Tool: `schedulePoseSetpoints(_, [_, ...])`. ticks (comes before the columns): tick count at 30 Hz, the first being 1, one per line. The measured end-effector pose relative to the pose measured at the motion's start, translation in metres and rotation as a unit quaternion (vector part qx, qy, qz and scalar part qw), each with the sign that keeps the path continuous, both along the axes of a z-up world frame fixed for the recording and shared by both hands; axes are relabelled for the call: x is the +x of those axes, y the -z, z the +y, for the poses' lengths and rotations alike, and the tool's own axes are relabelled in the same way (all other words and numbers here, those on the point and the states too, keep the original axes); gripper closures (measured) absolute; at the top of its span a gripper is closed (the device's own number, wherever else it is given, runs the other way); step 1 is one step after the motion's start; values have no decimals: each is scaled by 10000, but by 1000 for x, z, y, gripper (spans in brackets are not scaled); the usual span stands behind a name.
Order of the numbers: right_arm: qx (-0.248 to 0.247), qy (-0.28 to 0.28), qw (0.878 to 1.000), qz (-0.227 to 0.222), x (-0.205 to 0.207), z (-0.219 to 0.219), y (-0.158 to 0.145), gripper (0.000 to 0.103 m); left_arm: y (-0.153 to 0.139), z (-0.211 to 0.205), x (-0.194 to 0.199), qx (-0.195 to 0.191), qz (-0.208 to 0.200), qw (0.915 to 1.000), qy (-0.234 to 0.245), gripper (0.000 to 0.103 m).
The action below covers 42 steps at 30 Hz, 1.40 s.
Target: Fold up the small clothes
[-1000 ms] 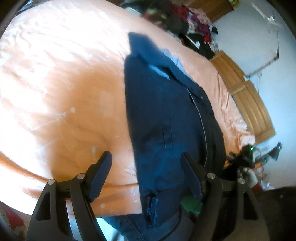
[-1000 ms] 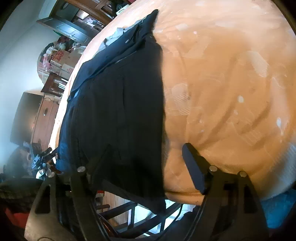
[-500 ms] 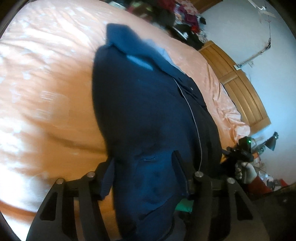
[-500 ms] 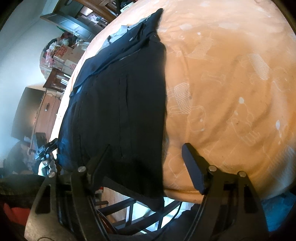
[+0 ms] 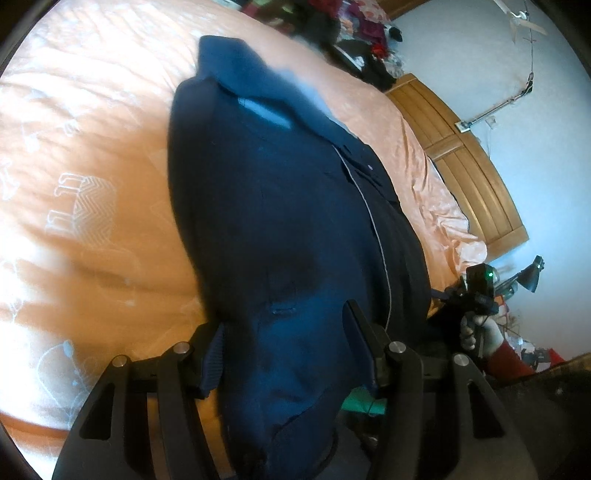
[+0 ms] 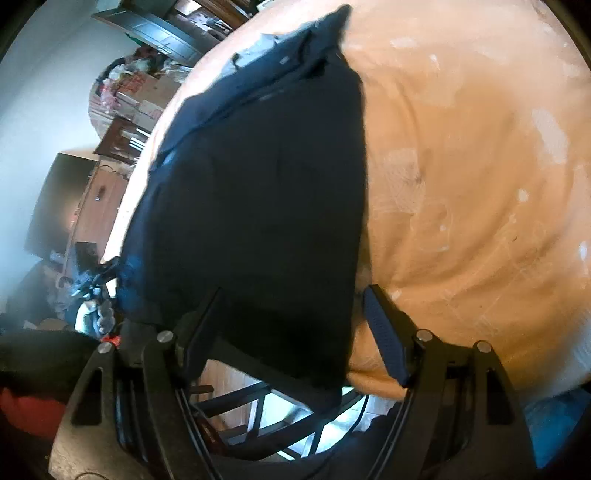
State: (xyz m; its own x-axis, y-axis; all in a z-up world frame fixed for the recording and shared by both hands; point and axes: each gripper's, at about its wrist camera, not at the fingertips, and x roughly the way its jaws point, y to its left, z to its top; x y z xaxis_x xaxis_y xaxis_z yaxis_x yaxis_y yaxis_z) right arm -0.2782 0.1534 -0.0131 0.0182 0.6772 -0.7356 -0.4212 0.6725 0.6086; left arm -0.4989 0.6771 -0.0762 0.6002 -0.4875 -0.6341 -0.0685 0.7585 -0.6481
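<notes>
A dark navy collared garment (image 5: 280,206) lies lengthwise on the orange bedspread (image 5: 92,155), collar far, hem hanging over the near edge. My left gripper (image 5: 284,343) is open and straddles the hem's left part, with cloth between its fingers. In the right wrist view the same garment (image 6: 258,192) looks nearly black. My right gripper (image 6: 295,325) is open over the hem's right corner, its right finger (image 6: 384,332) just past the cloth's edge above the bedspread (image 6: 461,184). Each view shows the other gripper in a gloved hand: the right gripper (image 5: 476,291) and the left gripper (image 6: 92,288).
A wooden headboard (image 5: 465,184) runs along the bed's far right side. A pile of clothes (image 5: 354,22) sits beyond the bed. A dark chair frame (image 6: 258,413) stands below the bed's near edge. Boxes and wooden furniture (image 6: 122,122) stand to the left.
My left gripper has moved forward over the bed's edge, so the hem now lies between its fingers. My right gripper has edged closer to the hem's right corner. Both remain open.
</notes>
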Motion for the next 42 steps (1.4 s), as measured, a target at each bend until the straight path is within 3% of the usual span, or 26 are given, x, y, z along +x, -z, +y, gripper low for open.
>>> schedulePoseSetpoints(5, [260,-25,9995,153,-7,4,-2,27,-1,-4,-1,20,-34,10000,25,42])
schedulePoseSetpoints(9, [164,-153,9996,153,-9,10,0,29,1,-8,-1,-21,38,9997,230,42])
schedulePoseSetpoints(10, [156,-151,9996,203,-8,13,1,39,1,-7,0,-53,36,9997,226,46])
schedulePoseSetpoints(11, [194,-177,9993,253,-8,14,-1,68,2,-6,1,-119,33,9998,184,53])
schedulePoseSetpoints(12, [243,-162,9993,229,-9,15,-8,81,1,-2,1,-310,24,9994,119,80])
schedulePoseSetpoints(13, [466,-158,9986,214,-10,13,-18,96,-1,-1,0,-447,-30,9990,55,99])
schedulePoseSetpoints(14, [704,-141,9972,214,-12,12,-27,98,-9,0,-3,-619,-163,9979,34,99])
schedulePoseSetpoints(16, [1145,-108,9933,118,-12,11,-49,101,-31,2,-5,-935,-501,9944,32,98])
schedulePoseSetpoints(19, [1651,-128,9862,19,-4,19,-76,101,-55,-1,8,-957,-765,9922,245,96])
schedulePoseSetpoints(20, [1661,-140,9860,-20,-2,23,-80,101,-58,-3,14,-778,-738,9937,336,96])
schedulePoseSetpoints(22, [1285,-281,9911,-195,0,35,-84,102,-48,-7,28,-532,-318,9968,502,96])
schedulePoseSetpoints(24, [934,-526,9941,-137,-4,44,-73,98,-24,-14,32,25,257,9972,697,93])
schedulePoseSetpoints(26, [583,-578,9966,3,-7,47,-53,95,6,-8,25,25,703,9955,642,86])
schedulePoseSetpoints(27, [435,-513,9977,94,-6,44,-43,93,15,-2,18,-156,677,9962,522,85])
schedulePoseSetpoints(29, [80,-360,9991,228,-7,37,-22,70,18,5,8,-438,548,9968,372,85])
schedulePoseSetpoints(30, [-37,-303,9992,269,-7,34,-13,65,16,5,5,-402,489,9973,362,85])
schedulePoseSetpoints(34, [93,-265,9981,540,-3,34,1,62,17,3,3,-383,411,9975,432,85])
schedulePoseSetpoints(37, [137,-295,9978,579,-2,38,6,59,21,6,4,-579,283,9970,438,85])
schedulePoseSetpoints(39, [133,-274,9981,530,-5,36,6,61,23,4,1,-650,242,9967,418,85])
schedulePoseSetpoints(40, [116,-284,9983,496,-5,35,5,74,22,1,2,-575,236,9972,409,86])
schedulePoseSetpoints(41, [106,-301,9987,402,-9,35,1,98,19,-1,2,-492,209,9977,425,89])
schedulePoseSetpoints(42, [166,-319,9988,318,-12,36,-6,98,14,-5,2,-334,196,9983,427,96])
